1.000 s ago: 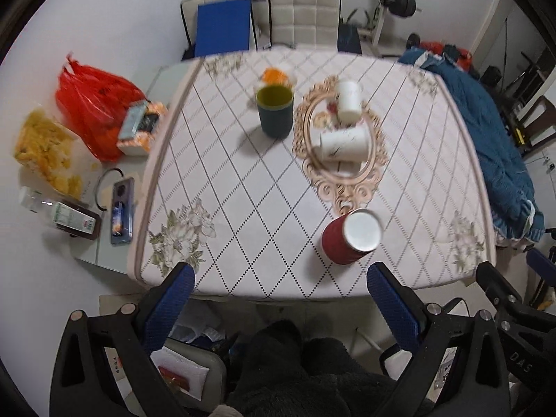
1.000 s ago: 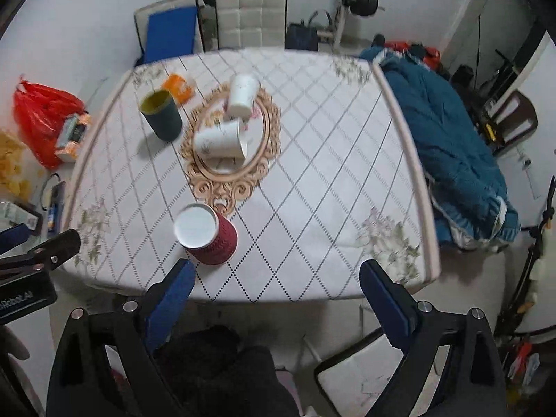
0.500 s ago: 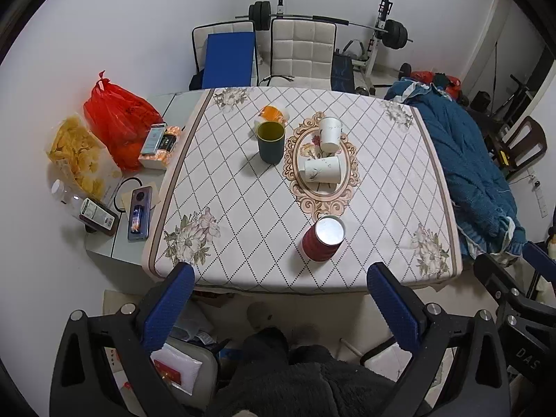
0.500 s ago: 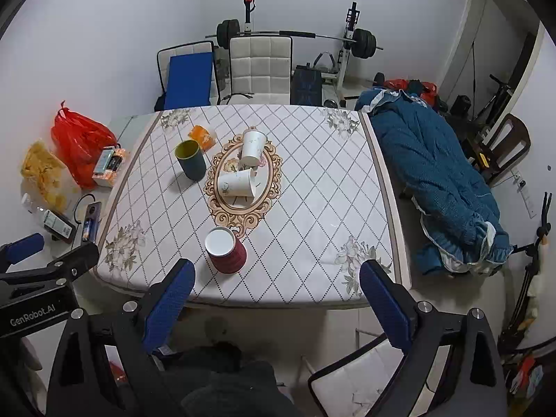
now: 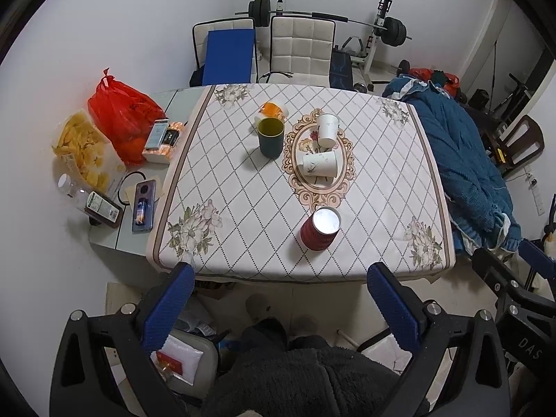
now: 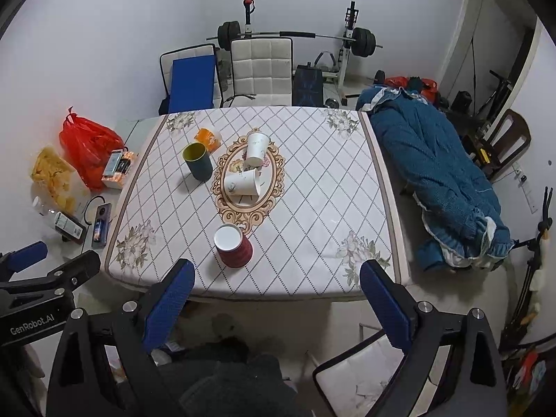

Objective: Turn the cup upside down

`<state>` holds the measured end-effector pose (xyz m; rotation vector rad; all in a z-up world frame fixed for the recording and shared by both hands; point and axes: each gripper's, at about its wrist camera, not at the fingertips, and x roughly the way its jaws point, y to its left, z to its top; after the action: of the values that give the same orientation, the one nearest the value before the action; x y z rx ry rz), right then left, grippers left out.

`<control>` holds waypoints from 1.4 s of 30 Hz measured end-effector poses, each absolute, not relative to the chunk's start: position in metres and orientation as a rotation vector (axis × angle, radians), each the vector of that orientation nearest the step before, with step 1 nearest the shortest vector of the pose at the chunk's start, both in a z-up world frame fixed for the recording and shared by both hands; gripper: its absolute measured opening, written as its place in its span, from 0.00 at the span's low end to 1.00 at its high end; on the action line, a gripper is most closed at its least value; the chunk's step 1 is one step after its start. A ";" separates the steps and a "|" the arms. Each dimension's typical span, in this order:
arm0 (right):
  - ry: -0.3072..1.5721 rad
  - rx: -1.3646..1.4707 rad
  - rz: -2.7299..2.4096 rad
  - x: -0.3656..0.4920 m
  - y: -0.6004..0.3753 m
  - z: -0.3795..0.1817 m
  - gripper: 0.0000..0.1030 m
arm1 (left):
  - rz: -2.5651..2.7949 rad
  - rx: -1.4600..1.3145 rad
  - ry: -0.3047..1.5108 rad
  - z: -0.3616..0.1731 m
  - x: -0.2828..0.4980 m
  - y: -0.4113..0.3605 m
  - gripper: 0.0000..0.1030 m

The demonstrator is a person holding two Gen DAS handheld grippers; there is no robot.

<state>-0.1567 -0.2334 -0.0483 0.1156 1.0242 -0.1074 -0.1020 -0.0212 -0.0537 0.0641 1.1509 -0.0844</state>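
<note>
A red paper cup stands with its white end up near the table's front edge; it also shows in the right wrist view. A dark green cup stands upright farther back. One white paper cup lies on its side on an oval mat, another behind it. My left gripper and right gripper are both open and empty, held high above the floor in front of the table, far from all the cups.
The table has a white diamond-patterned cloth. An orange packet lies behind the green cup. A red bag, snacks, bottle and phone sit on a side surface at left. A blue quilt lies at right. Chairs and a barbell rack stand behind.
Both grippers have pulled up and back from the table, so the table looks smaller and farther. The cups have not moved. Both grippers stayed open.
</note>
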 end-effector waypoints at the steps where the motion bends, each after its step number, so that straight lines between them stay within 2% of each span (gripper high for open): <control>1: 1.027 0.116 -0.109 -0.157 -0.234 -0.048 0.95 | -0.084 0.066 1.152 -0.054 -0.102 -0.021 0.99; 42: 1.039 0.124 -0.096 -0.144 -0.242 -0.050 0.96 | -0.035 0.094 1.135 -0.050 -0.098 -0.029 0.99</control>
<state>-0.1444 -0.2422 -0.0501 0.1240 1.0392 -0.0958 -0.0976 -0.0286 -0.0502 0.0940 1.1348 -0.0354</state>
